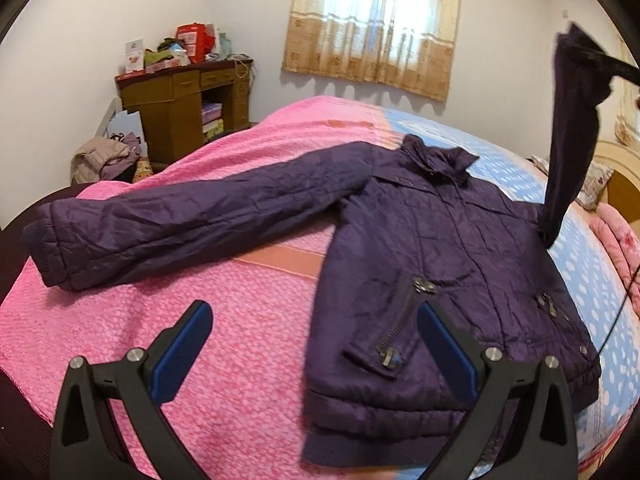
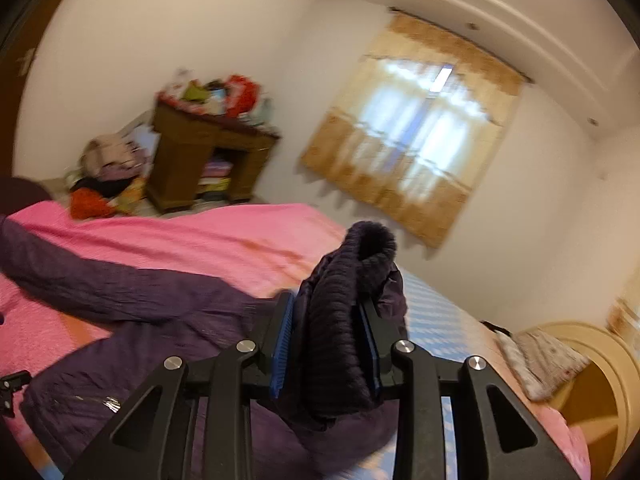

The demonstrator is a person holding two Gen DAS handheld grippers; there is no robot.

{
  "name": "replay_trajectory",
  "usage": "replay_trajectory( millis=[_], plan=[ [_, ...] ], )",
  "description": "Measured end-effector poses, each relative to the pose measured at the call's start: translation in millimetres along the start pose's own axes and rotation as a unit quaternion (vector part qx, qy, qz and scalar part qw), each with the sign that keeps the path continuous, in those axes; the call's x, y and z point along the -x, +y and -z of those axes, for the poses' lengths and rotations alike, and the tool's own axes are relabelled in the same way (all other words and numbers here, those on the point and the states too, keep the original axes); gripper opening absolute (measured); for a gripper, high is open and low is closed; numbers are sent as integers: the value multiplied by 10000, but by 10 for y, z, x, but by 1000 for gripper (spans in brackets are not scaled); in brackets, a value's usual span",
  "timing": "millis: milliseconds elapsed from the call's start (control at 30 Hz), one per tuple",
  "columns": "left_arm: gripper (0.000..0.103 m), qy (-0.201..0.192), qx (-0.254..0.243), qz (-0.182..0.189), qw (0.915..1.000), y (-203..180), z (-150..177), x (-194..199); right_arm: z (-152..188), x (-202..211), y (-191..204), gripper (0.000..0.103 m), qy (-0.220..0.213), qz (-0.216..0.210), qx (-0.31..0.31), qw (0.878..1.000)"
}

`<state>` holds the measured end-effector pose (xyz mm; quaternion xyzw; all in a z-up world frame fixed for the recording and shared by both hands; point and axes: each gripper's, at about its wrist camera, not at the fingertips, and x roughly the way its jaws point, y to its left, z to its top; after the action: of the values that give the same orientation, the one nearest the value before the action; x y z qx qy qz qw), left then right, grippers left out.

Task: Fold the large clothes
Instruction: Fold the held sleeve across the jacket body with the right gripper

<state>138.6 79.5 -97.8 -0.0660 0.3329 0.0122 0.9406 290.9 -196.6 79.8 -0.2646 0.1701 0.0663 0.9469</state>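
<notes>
A dark purple quilted jacket (image 1: pixel 440 248) lies face up on the bed, its left sleeve (image 1: pixel 160 220) stretched out over the pink cover. My left gripper (image 1: pixel 314 316) is open and empty above the jacket's hem. My right gripper (image 2: pixel 326 320) is shut on the ribbed cuff (image 2: pixel 336 312) of the other sleeve. It holds that sleeve (image 1: pixel 572 152) lifted high above the jacket's right shoulder. The jacket body also shows in the right wrist view (image 2: pixel 160 320).
The bed has a pink cover (image 1: pixel 240 340) and a blue dotted sheet (image 1: pixel 600 280). A wooden desk (image 1: pixel 180 112) piled with items stands by the far wall, clothes heaped beside it. A curtained window (image 1: pixel 376 24) is behind. A headboard and pillow (image 2: pixel 560 360) lie right.
</notes>
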Motion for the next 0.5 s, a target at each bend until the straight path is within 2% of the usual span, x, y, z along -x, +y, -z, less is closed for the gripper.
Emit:
replay_trajectory(
  millis=[67, 133, 267, 300, 367, 433, 500],
  plan=[
    [103, -23, 47, -58, 10000, 56, -18, -17, 48, -169, 240, 28, 34, -255, 4, 9997],
    [103, -16, 95, -116, 9999, 118, -27, -40, 102, -400, 513, 22, 82, -616, -121, 9980],
    [103, 61, 200, -229, 9995, 230, -29, -130, 228, -880, 1140, 23, 221, -1240, -156, 9919],
    [103, 106, 220, -264, 9994, 256, -28, -159, 276, -999, 1297, 26, 360, -1458, -157, 9885],
    [103, 172, 217, -350, 9990, 297, -12, -197, 473, -1208, 1594, 55, 785, -1792, -98, 9806],
    [103, 224, 195, -449, 9986, 356, 8, -225, 645, -1176, 1704, 64, 801, -2018, 17, 9761],
    [103, 278, 130, -456, 9985, 396, 2, -255, 809, -1072, 1695, 64, 808, -2084, 126, 9746]
  ],
)
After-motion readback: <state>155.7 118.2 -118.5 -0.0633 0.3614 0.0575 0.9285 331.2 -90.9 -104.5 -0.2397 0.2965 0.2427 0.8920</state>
